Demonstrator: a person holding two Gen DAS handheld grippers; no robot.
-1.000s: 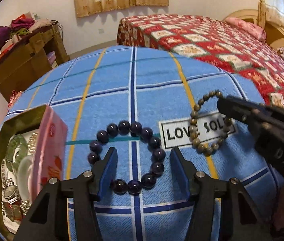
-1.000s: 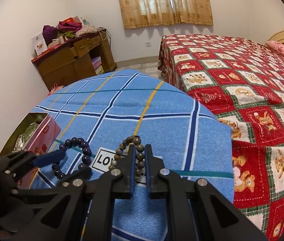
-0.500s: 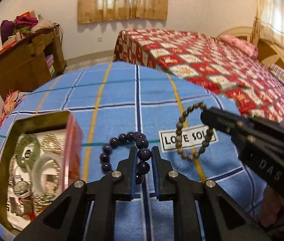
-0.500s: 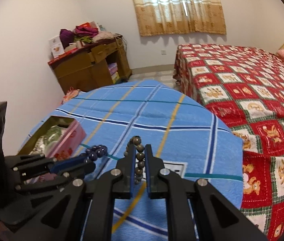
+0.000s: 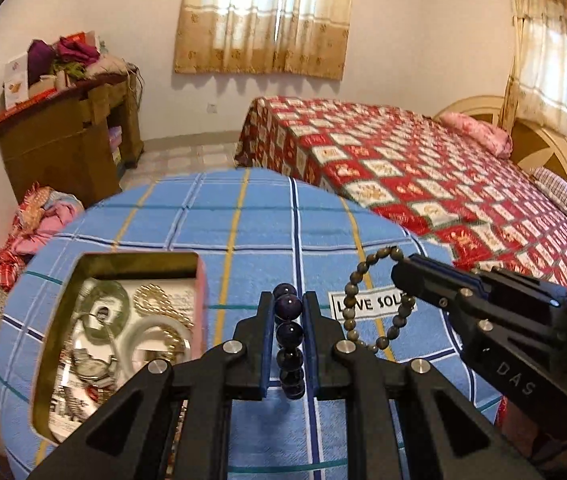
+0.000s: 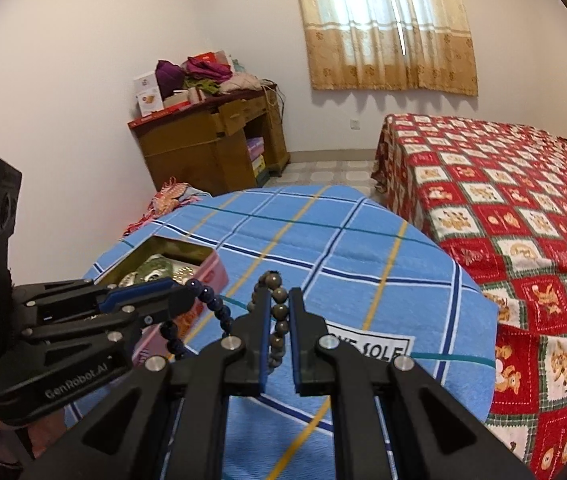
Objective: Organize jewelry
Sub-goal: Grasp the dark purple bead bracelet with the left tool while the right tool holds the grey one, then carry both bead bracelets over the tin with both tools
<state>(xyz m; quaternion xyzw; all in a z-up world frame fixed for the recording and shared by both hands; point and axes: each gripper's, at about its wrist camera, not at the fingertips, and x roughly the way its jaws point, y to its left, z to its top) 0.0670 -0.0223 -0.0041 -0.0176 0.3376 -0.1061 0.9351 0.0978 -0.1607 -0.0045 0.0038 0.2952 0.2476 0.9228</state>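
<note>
My left gripper [image 5: 288,300] is shut on a dark purple bead bracelet [image 5: 290,334], which hangs between its pads above the blue checked tablecloth [image 5: 243,216]. To its right, my right gripper [image 5: 397,270] is shut on a grey-brown bead bracelet [image 5: 357,280] that dangles in a loop. In the right wrist view the right gripper [image 6: 279,296] pinches the grey-brown bracelet [image 6: 279,312], and the left gripper [image 6: 181,294] holds the purple bracelet [image 6: 213,306] at the left. An open pink tin box [image 5: 199,276] with bangles, watches and a green ring lies at the lower left.
A white "LOVE SOL" label [image 5: 367,304] is sewn on the cloth. A bed with a red patterned cover [image 5: 423,168] stands at the right. A wooden cabinet [image 5: 63,144] piled with clothes stands at the back left, with a cloth heap [image 5: 35,224] on the floor.
The left gripper closed on the purple bracelet, and both grippers rose, lifting their bracelets off the cloth. The tin box has come further into view.
</note>
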